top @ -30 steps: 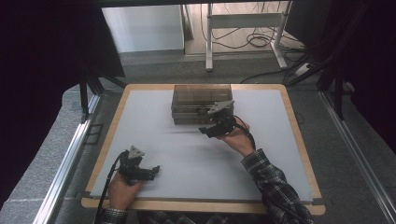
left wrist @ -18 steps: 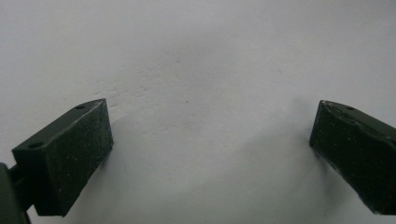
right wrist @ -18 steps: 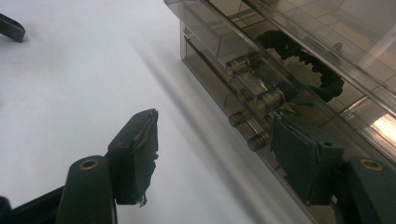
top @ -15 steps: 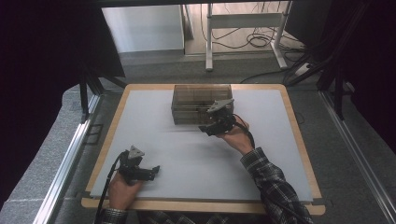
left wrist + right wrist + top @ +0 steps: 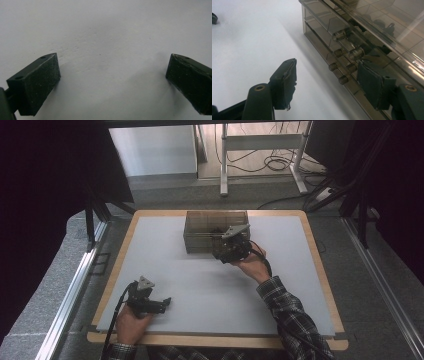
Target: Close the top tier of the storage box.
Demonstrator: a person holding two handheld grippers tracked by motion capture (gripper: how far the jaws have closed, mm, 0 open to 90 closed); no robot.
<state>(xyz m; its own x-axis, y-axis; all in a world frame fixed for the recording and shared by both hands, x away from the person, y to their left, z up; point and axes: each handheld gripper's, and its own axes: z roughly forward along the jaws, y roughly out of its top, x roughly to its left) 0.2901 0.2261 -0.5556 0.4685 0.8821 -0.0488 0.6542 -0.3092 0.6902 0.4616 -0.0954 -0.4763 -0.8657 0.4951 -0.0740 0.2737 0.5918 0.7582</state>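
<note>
High view: a white table (image 5: 200, 285) with a wooden rim fills the middle. At its far centre stands a smoky, see-through plastic drawer box (image 5: 216, 226). The person's right hand reaches forward in a plaid sleeve (image 5: 290, 320) and holds the right gripper (image 5: 223, 251) against the front face of the box. The left gripper (image 5: 159, 303) lies low near the table's close left corner, well apart from the box, and points across the bare surface.

Left gripper view: two black jaws stand wide apart over plain white tabletop, with nothing between them. This gripper is released and idle.

Right gripper view: the box front (image 5: 342, 47) runs diagonally across the frame, showing stacked shallow drawers with small clear round knobs (image 5: 356, 53). The right gripper's (image 5: 327, 82) jaws stand partly apart. One jaw hangs over the white table; the other lies close against the drawer fronts, just beside a lower knob. No knob sits between the pads, so nothing is grasped.

The step in hand appears to be lining up on a drawer knob to pull a drawer open. The next move likely calls for shifting the gripper sideways until one knob sits between the jaws, then closing and drawing straight back, without sliding the light box.
</note>
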